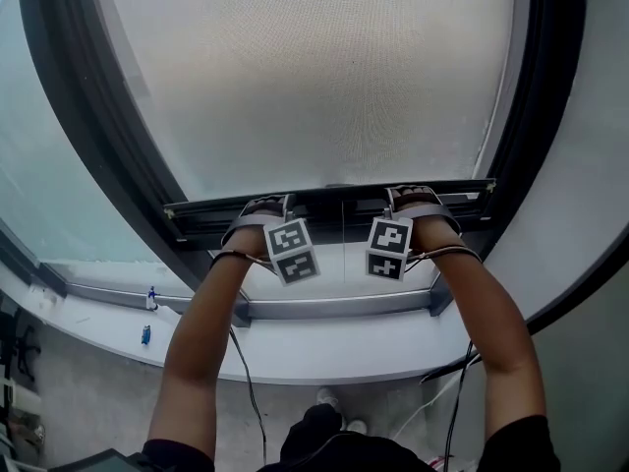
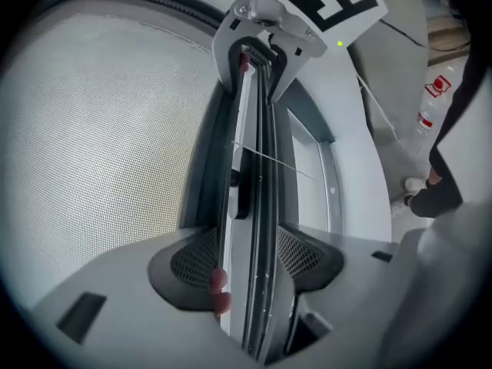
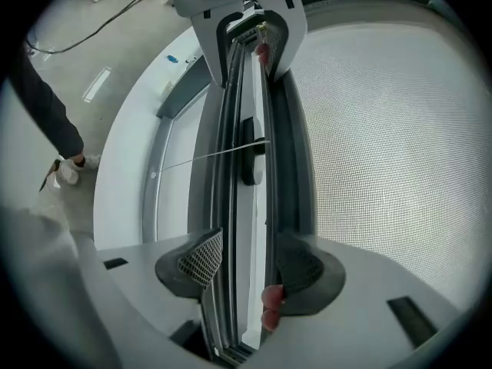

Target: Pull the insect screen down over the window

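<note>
Head view, items counted in descending size.

1. One window frame (image 1: 88, 116), dark, running from 9 o'clock round to 3 o'clock.
2. One insect screen (image 1: 314, 77), pale mesh, filling the frame from centre to 12 o'clock. It also shows at 9 o'clock in the left gripper view (image 2: 100, 152) and at 3 o'clock in the right gripper view (image 3: 384, 144).
3. One white sill (image 1: 324, 347) at 6 o'clock.
4. One dark bottom bar (image 1: 334, 203) on the screen, level, just above centre and clear of the lower rail (image 1: 334, 308).
5. Two forearms, left (image 1: 201, 332) and right (image 1: 491, 313), bare, raised from 6 o'clock and converging on the bar.
6. Two grippers. The left gripper (image 1: 265, 207) is clamped on the bar toward 9 o'clock, the right gripper (image 1: 415, 200) toward 3 o'clock. Each gripper view shows both mesh pads pressed against the bar's sides.
7. Two small bottles, (image 1: 151, 298) and (image 1: 145, 334), at 8 o'clock by the sill.
</note>
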Tool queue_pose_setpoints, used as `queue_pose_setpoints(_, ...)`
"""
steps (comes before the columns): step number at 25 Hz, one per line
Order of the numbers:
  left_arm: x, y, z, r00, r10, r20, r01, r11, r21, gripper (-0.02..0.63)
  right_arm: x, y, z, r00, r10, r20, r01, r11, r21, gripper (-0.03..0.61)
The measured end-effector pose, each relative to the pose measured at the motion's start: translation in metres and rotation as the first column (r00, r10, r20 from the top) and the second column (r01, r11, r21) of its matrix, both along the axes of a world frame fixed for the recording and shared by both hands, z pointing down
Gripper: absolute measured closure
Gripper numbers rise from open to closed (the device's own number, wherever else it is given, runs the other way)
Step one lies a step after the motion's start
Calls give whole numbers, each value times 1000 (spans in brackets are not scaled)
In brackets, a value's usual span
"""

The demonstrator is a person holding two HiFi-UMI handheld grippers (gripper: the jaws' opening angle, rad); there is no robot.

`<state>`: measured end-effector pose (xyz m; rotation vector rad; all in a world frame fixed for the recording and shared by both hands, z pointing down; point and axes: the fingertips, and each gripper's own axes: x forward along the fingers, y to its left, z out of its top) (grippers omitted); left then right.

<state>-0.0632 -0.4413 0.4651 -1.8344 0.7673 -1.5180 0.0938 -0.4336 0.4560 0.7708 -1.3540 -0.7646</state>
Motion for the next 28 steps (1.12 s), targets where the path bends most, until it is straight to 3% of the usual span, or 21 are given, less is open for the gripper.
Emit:
queue_pose_setpoints(5,0,-1,15,1000,-3,-22,2,1000,-29,367,0,0,15,1000,-1,-23,0,999,-36,359)
queue_pose_setpoints(12,0,1,54,1000,-6,3,6,998,-67,367,1,3,53,1000,1,-28,-3,996,-84,359)
queue_pose_setpoints(16,0,0,56,1000,-5,-26,2,997,-80,367,1,1,55,999,5,-32,-8,996,-88,359)
queue_pose_setpoints(28,0,2,65,1000,-7,-14,6,997,-74,367,2,4,65,998,29,-47,-34,994,-104,359)
